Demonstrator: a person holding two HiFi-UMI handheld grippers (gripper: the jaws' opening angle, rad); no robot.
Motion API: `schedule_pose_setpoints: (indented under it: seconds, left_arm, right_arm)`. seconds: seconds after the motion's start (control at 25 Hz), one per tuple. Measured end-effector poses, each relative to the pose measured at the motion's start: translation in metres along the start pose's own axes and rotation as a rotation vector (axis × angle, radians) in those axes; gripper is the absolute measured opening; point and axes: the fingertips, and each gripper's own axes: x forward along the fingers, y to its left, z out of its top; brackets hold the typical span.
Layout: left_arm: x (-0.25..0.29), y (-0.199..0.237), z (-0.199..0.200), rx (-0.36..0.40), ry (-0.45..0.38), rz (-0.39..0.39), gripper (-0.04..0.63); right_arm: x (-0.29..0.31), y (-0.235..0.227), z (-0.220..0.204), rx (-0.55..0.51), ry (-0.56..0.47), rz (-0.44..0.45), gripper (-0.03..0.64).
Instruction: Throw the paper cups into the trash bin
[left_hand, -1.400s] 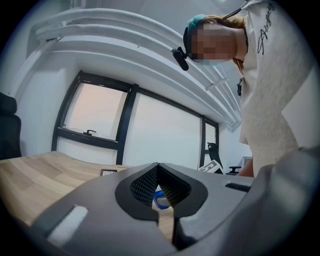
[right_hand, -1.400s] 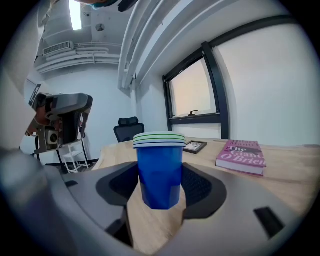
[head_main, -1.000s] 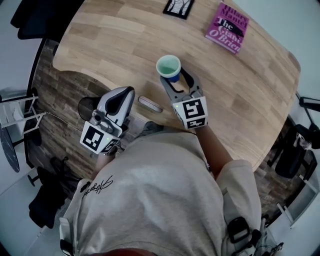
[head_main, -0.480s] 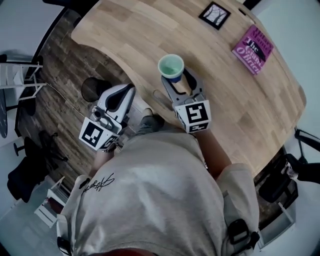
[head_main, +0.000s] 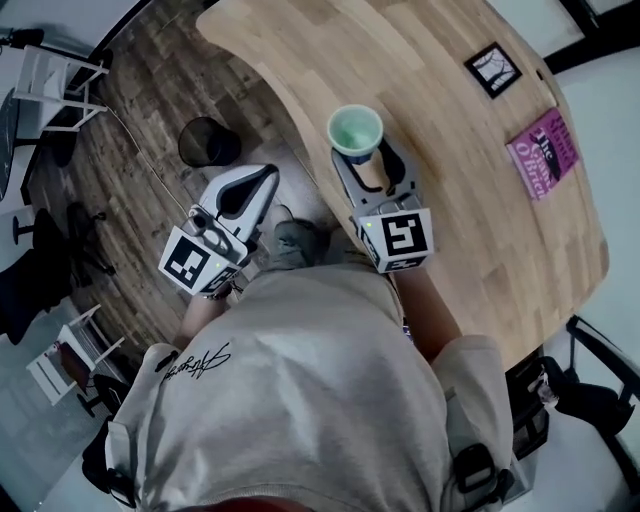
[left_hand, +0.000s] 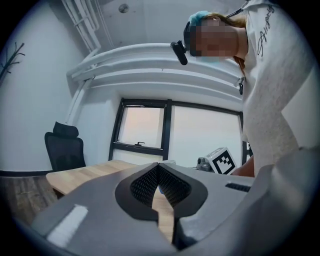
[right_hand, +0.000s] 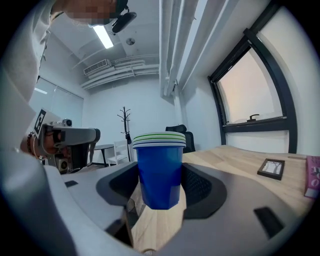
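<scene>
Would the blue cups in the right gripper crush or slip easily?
Probably light and crushable, though nested rims suggest the paper cups form a stiffer stack. Widening upward, they should resist slipping down between the right gripper's jaws.

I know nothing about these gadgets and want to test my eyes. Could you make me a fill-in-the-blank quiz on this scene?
1. The right gripper is shut on a stack of paper cups whose outer colour is ____.
2. The left gripper holds nothing; its jaws are ____.
3. The dark trash bin stands on the ____.
4. On the wooden table, near the framed picture, lies a pink ____.

Missing words: blue; shut; floor; book.
</scene>
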Motion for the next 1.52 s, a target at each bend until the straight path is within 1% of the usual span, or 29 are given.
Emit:
schedule_pose_setpoints:
  seconds: [0.24,0.44,0.6,0.72,0.88,1.08,1.32,1.52]
  left_arm:
    - [-0.041,0.027,0.002,-0.002,-0.012,0.078,0.003]
    - [-0.068,0.05,0.006,-0.009,-0.022,0.1,0.003]
    - [-0.088,0.07,0.013,-0.005,-0.049,0.123,0.003]
    - [-0.105,0.084,0.016,0.004,-0.052,0.128,0.003]
    - [-0.133,0.107,0.02,-0.006,-0.059,0.146,0.003]
    - [-0.159,0.135,0.021,0.003,-0.066,0.17,0.003]
    - [-0.192,0.167,0.02,0.008,-0.071,0.215,0.003]
    - [-0.218,0.191,0.018,0.008,-0.068,0.272,0.003]
  right_arm:
    - [0.03,0.039,0.014,-0.025,-0.02,0.064,0.268]
    - [0.049,0.067,0.028,-0.048,-0.034,0.084,0.267]
    - [0.069,0.089,0.03,-0.054,-0.037,0.101,0.268]
    - [0.083,0.107,0.033,-0.058,-0.039,0.105,0.267]
    - [0.105,0.133,0.034,-0.065,-0.038,0.115,0.268]
    - [0.132,0.162,0.041,-0.074,-0.06,0.144,0.268]
    - [0.166,0.197,0.046,-0.104,-0.061,0.187,0.268]
    - [0.192,0.222,0.046,-0.101,-0.053,0.236,0.268]
